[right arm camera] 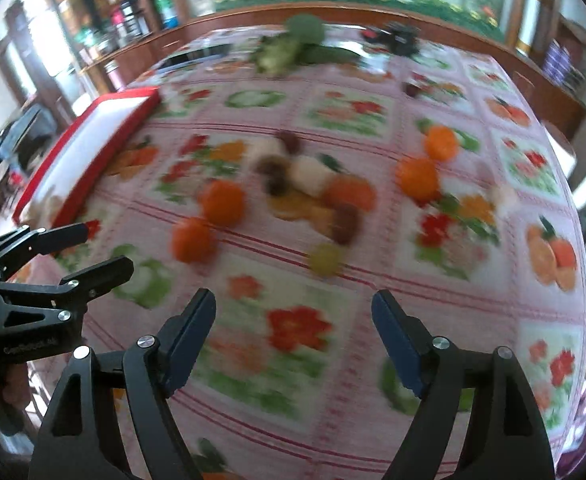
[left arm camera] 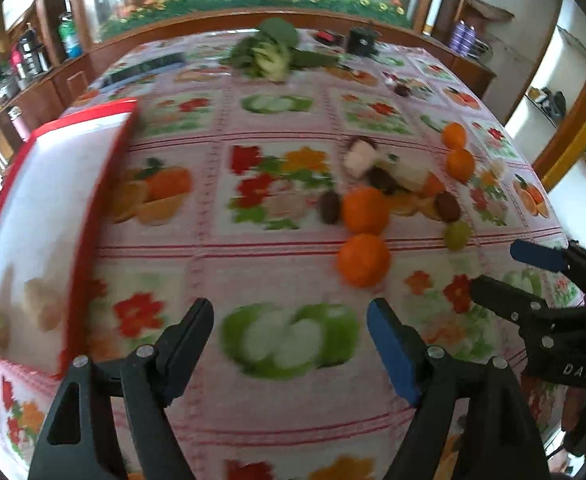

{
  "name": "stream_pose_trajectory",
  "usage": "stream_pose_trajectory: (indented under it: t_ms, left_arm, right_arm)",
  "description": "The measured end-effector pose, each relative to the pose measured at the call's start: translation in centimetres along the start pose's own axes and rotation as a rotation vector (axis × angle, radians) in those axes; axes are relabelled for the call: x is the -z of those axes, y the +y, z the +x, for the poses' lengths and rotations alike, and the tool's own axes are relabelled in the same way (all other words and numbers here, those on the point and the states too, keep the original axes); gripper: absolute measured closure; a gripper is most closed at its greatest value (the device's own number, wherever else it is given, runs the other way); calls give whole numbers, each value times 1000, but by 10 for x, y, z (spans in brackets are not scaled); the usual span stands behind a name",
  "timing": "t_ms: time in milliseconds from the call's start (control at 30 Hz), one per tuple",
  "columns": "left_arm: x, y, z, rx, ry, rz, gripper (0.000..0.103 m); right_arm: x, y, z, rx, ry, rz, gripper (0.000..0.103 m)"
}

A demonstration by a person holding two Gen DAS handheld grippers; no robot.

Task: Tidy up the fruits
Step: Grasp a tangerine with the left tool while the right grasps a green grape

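Both grippers hang over the near edge of the desk (left arm camera: 293, 240), which is covered by a pink checked cloth printed with fruit and flowers. Left gripper (left arm camera: 291, 332): jaws spread wide, nothing between them, only cloth beneath. Right gripper (right arm camera: 293, 328): likewise spread and empty; in the left wrist view it shows at the right edge. Red tray (left arm camera: 93, 208) with a white floor sits at the left side of the desk, holding a few pale pieces (too blurred to name) near its close end. Loose fruit lies in a cluster right of centre, well apart from the tray: two oranges (left arm camera: 364, 236) touching one another nearest the grippers, a green grape-like fruit (left arm camera: 458, 234) just beside them to the right, small dark brown fruits (left arm camera: 329, 207) and pale chunks (left arm camera: 359, 158) behind, and two more oranges (left arm camera: 457, 152) farther right. Leafy green vegetable (left arm camera: 269, 52) rests at the far end of the desk, near a small black object (left arm camera: 361, 40). Both views are motion-blurred.
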State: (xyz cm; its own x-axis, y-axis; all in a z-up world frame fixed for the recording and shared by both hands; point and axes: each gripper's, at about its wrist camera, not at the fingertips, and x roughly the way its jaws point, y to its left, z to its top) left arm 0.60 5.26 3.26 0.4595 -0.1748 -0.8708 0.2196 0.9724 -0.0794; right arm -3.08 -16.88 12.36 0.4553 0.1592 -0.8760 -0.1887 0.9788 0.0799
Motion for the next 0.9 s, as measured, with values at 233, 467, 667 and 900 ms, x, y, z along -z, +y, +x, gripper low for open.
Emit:
stream_pose_trajectory:
  t_ms: [233,467,667,900]
  left_arm:
    - [-14,-27,22,33,31,11,21]
    - [-16,-27,32,27,-9,-26,54]
    - [-11,-17,25,99,-1,-57,67]
    - [-3,-10,21,123,6,-78,67]
  right_arm:
    - [13,-30,-2,-2,17,76,22]
    - [14,-41,0,2,4,91,22]
    - [2,-29,13,-56,-25,61,22]
    - [-12,-13,32,-78,-44,4,56]
